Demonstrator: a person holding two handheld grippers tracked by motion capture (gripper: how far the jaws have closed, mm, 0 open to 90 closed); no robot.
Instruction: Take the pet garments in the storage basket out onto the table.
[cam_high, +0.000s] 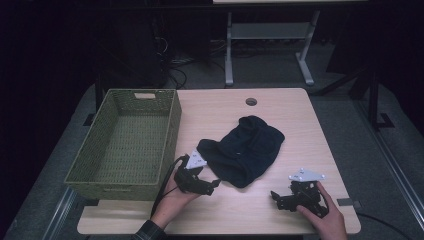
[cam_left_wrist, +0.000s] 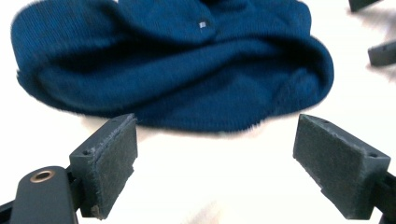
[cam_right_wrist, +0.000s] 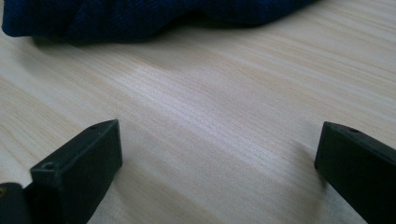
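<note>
The navy knit beanie (cam_high: 245, 149) lies crumpled mid-desk (cam_high: 280, 105), right of the green wicker basket (cam_high: 125, 145). The left hand-held gripper (cam_high: 212, 186) sits just beside its near edge, jaws wide; the right hand-held gripper (cam_high: 278, 198), also open, waits apart. Likely the approach step: next, close on the brim.

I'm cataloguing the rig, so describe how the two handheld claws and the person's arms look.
Both claws are black. The left claw carries a grey three-cornered plate with dark dots and trails a black cable; its flat rectangular pads have a fuzzy grey facing. The right claw bears a similar grey plate. A plaid sleeve covers the left forearm.
</note>
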